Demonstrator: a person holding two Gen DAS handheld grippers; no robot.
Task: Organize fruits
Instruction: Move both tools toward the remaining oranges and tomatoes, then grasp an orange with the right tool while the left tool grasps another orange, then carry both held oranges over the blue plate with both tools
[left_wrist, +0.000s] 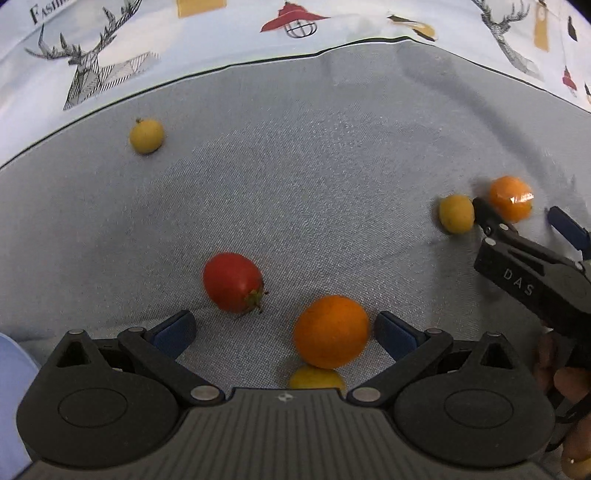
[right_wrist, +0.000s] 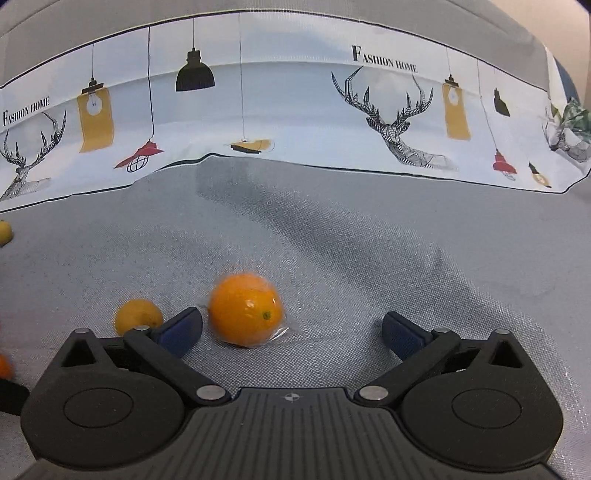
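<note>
- Left wrist view: the left gripper (left_wrist: 284, 330) hangs low over a grey cloth (left_wrist: 314, 166), jaws spread wide and gripping nothing
- Between its blue fingers, toward the right one, sits an orange (left_wrist: 331, 331); a yellow fruit (left_wrist: 317, 377) peeks out just behind it, nearest the camera
- A red tomato (left_wrist: 232, 282) lies just beyond the left finger; a small yellow fruit (left_wrist: 146, 135) sits far left, well apart
- Right wrist view: the right gripper (right_wrist: 291, 330) is also spread wide, clasping nothing
- A plastic-wrapped orange (right_wrist: 245, 309) rests on the cloth just beside its left finger (right_wrist: 181, 331); another yellow fruit (right_wrist: 137, 315) lies beyond that finger
- A printed deer-and-lamp fabric (right_wrist: 295, 110) runs along the far edge
</note>
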